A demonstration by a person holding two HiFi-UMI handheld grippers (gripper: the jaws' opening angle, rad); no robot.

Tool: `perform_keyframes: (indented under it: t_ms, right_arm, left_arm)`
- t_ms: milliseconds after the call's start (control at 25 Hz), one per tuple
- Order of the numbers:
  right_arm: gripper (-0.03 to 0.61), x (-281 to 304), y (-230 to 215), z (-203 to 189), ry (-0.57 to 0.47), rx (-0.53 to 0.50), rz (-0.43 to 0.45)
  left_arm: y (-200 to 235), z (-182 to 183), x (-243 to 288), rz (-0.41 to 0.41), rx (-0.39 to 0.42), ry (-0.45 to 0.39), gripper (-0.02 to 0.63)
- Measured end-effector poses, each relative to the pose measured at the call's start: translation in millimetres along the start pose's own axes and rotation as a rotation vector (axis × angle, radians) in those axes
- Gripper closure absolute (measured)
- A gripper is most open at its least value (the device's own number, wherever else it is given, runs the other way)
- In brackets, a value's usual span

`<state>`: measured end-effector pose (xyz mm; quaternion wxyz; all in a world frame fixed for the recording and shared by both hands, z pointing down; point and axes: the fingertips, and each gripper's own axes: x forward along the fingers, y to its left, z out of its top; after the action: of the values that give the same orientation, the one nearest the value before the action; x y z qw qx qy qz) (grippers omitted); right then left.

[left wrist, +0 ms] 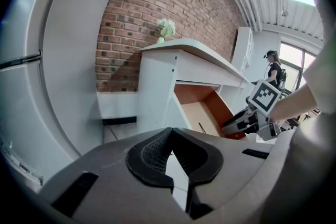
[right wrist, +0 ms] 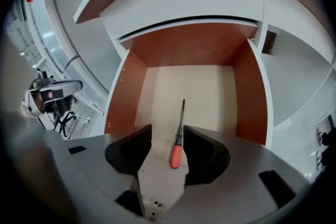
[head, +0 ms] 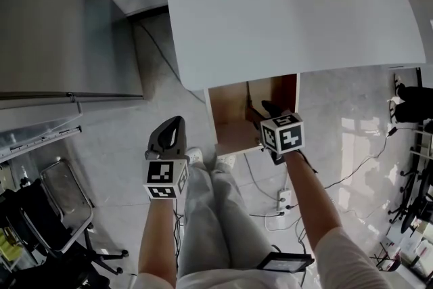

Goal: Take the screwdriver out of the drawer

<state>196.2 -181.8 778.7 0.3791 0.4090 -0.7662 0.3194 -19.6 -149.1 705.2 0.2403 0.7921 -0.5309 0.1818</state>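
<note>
Red brick wall (left wrist: 152, 18) running behind white desk (head: 284, 3), flowers (left wrist: 166, 29) sitting on top. Daylight coming through window (left wrist: 292, 58). Cables (head: 358, 169) trailing over pale floor (head: 135, 139). Grey cabinet (head: 54, 17) standing left, chair (head: 64, 203) sitting below it.

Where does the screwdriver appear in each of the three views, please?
Head view: screwdriver, a thin dark line in the drawer, picture centre.
Left gripper view: thin dark line on the drawer floor, right of centre.
Right gripper view: lower centre, red handle seen between the right gripper's open tongs.
Shared landmark: the open wooden drawer.
</note>
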Motion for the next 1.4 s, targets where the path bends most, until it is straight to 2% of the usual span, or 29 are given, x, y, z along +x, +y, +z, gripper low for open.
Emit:
perform_keyframes:
  t_ms: [160,440,760,960,1080,1240,1320,1400]
  right_arm:
    - [0.405,21.7,-13.6,-9.3,0.062,0.037,-0.034]
    - [0.426,54.7,-15.1,-21.5,0.179,0.059,-0.010]
    - [0.436,79.9,-26.8,-37.0,0.305,0.067,-0.084]
    - [0.465,89.1,-21.3,-37.0,0.310,0.119,-0.133]
    - [0.465,95.9,-5.5,-34.7,0.285,0.174,-0.075]
    - [0.465,88.3,-31.2,-40.2,0.330,0.082,-0.208]
    - [0.474,89.4,-30.4,-40.7,0.327,0.083,-0.210]
    - [0.518,89.4,-27.4,-39.8,0.319,0.098,-0.200]
  left_arm:
    - [1.4,-4.1,1.6,0.003,-0.010,0.012,0.603]
    - [8.4,-8.9,3.7,0.009,-0.004,0.037,0.603]
    - [13.1,-16.1,7.7,0.012,-0.014,0.058,0.601]
    - [21.9,-18.5,4.1,0.028,-0.026,0.063,0.603]
    - [26.1,-18.9,2.9,0.035,-0.029,0.066,0.601]
    - [27.2,-18.7,0.8,0.036,-0.027,0.065,0.601]
    - [25.8,-19.5,-0.8,0.031,-0.022,0.063,0.601]
    - [22.9,-19.1,-2.7,0.023,-0.012,0.063,0.603]
